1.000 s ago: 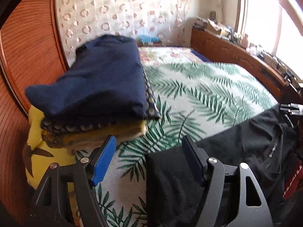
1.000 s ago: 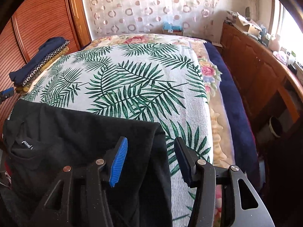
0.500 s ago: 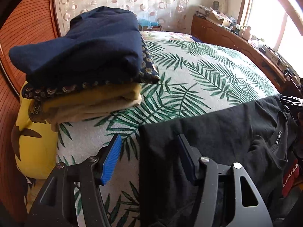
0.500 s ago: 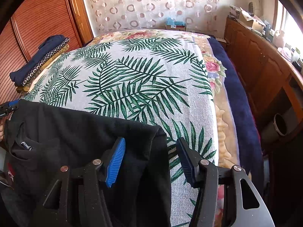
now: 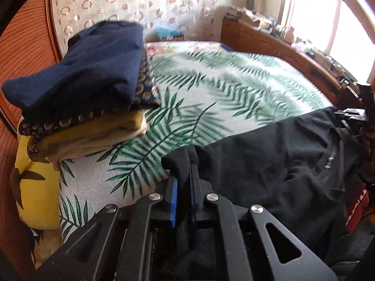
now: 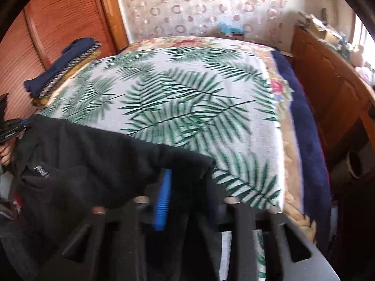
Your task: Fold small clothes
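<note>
Both views motion-blurred, the right wrist view more so; its right pad is hidden behind bunched cloth, only the blue left pad (image 6: 161, 201) shows. Black T-shirt (image 5: 276, 164) lies along the near edge of the bed, neck label toward the middle, lower part cut off by the frame and hanging out of sight below the mattress edge. Left gripper (image 5: 184, 187): jaws have just been closing, now pinching one shirt corner, cloth bunched up between and above the blue pads, fingertips partly buried in the fabric. Right gripper (image 6: 185, 199): jaws also just been closing, now clamped on the opposite corner; black cloth folds over and in front of the fingers so the actual pad contact is hard to make out. Palm-leaf bedspread (image 5: 234, 93) spreads ahead of both sets of fingers. Stack of folded clothes (image 5: 82, 89) sits up-left of the left fingers, navy on top, patterned and mustard layers under, touching the spread; far left and small in the right view. Yellow pillow (image 5: 35, 187) under and left of the stack, partly cut off. Hand on the right gripper's handle barely visible at the right edge of the left view. Wooden headboard shelf (image 5: 293, 51) beyond the fingers at right, clutter on it too blown out by window light to identify. No containers discernible.
</note>
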`<state>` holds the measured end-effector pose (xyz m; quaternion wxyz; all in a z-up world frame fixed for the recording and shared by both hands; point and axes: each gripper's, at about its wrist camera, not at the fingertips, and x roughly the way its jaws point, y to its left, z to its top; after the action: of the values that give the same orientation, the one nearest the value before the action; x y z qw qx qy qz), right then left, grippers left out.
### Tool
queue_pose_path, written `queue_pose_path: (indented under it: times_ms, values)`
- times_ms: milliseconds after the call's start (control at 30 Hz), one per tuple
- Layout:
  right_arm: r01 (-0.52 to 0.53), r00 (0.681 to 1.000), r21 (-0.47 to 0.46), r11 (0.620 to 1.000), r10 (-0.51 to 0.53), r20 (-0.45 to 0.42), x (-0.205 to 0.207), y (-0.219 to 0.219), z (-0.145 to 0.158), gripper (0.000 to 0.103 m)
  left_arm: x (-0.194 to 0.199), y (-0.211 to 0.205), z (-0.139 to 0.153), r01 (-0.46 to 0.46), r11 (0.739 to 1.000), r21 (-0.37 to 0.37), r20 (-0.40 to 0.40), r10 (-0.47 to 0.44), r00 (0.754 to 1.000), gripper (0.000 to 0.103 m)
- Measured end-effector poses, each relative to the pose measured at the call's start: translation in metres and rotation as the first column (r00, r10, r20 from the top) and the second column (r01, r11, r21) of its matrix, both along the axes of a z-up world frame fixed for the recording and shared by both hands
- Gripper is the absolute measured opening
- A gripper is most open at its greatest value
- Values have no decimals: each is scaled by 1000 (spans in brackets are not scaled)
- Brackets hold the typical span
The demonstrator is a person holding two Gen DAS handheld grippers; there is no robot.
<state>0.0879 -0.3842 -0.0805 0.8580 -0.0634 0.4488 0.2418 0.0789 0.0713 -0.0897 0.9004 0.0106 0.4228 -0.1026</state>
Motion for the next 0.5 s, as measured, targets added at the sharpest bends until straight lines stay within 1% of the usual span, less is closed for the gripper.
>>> queue_pose_path:
  times_ms: [100, 200, 267, 367, 500]
  values:
    - [-17, 999, 11, 1000, 17, 34, -12, 1, 5, 11, -12, -2, 19, 5, 999, -34, 57, -3, 998, 8]
    - [-13, 996, 67, 998, 7, 91, -29, -2, 23, 10, -26, -5, 47, 5, 998, -65, 141, 4, 990, 8]
    - [-10, 989, 77, 997, -1, 145, -43, -4, 41, 10, -31, -4, 65, 14, 997, -82, 189, 2, 982, 8]
    - [-9, 973, 101, 995, -15, 230, -65, -9, 77, 10, -40, -7, 101, 49, 993, -110, 273, -17, 962, 8]
    - [-24, 940, 104, 994, -14, 342, -93, -13, 121, 10, -50, -13, 140, 86, 991, -103, 370, -42, 928, 8]
